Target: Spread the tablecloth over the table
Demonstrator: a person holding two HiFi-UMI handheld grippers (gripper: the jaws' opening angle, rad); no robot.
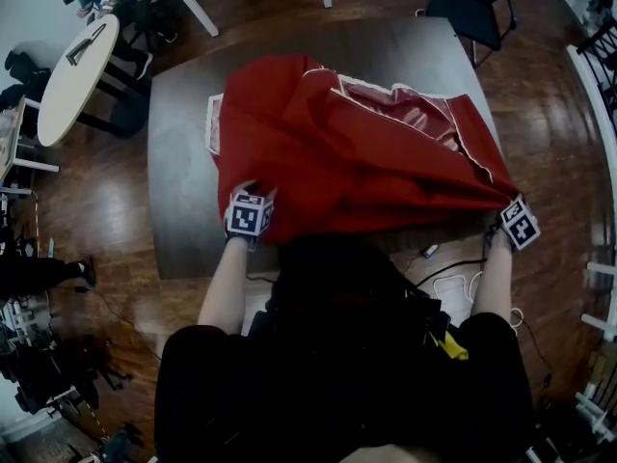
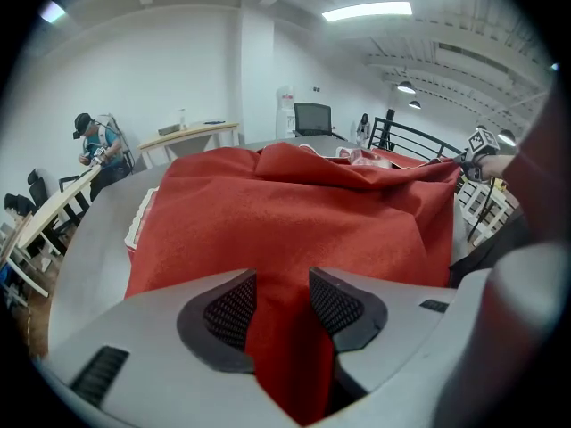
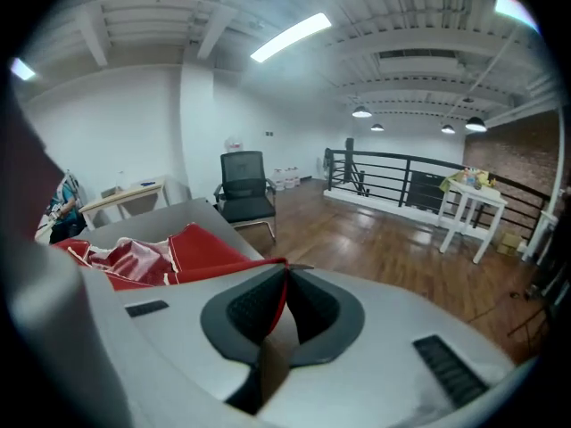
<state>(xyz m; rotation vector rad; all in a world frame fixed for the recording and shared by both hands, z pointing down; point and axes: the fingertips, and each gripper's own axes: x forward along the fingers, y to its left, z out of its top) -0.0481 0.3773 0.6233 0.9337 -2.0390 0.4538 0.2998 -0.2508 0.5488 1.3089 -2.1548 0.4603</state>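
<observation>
Head view: left tongs [image 1: 251,203], right tongs [image 1: 507,210], wide apart, pinch tablecloth [image 1: 357,152].

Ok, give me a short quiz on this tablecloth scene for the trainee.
1. True or false: the tablecloth lies flat over the whole table.
2. What does the right hand-held gripper clamp? A: a thin edge of the cloth. B: a cable. C: nothing.
3. Which hand-held gripper pinches the thicker fold of cloth?
Key: 1 false, it is bunched up. 2 A. 3 the left hand-held gripper.
</observation>
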